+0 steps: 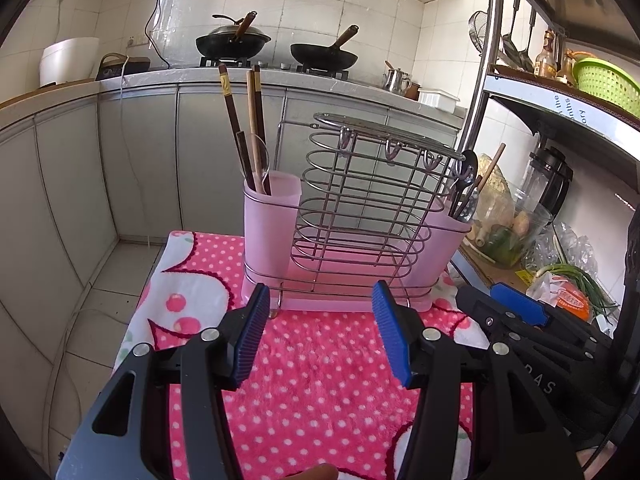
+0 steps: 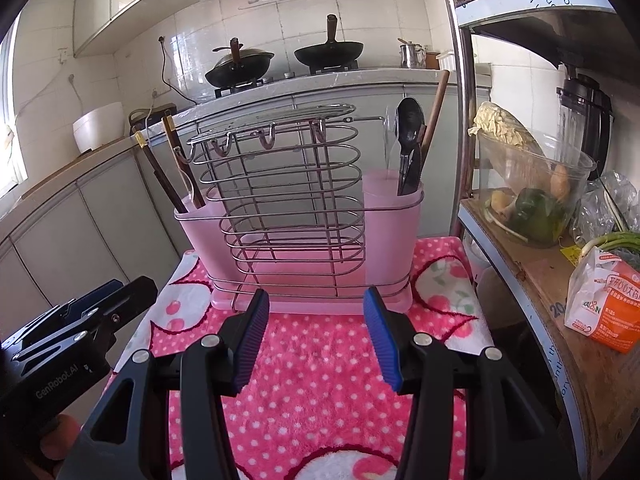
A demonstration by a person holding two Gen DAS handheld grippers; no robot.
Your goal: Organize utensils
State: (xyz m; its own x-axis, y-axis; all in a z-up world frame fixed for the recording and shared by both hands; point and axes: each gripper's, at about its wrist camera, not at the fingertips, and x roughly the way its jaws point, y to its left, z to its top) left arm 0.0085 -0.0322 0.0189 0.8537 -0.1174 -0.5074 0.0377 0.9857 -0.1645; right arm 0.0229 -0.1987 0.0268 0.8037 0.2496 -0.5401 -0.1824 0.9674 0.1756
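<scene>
A pink utensil holder with a wire rack [image 1: 352,220] [image 2: 296,216] stands on a pink polka-dot towel [image 1: 320,380] [image 2: 320,380]. Its left cup holds brown chopsticks [image 1: 248,120] [image 2: 172,164] and a clear spoon. Its right cup holds black spoons [image 1: 466,184] [image 2: 410,136] and a wooden-handled utensil [image 2: 434,112]. My left gripper [image 1: 320,340] is open and empty, just in front of the holder. My right gripper [image 2: 316,336] is open and empty, also in front of the holder. Each gripper shows at the other view's edge.
A metal shelf on the right [image 2: 540,280] carries a clear bowl of vegetables [image 2: 532,192], an orange packet [image 2: 604,308] and a blender [image 2: 588,120]. Behind is a counter with two woks [image 1: 232,40] [image 1: 324,54] and a kettle [image 1: 396,80]. The floor lies to the left.
</scene>
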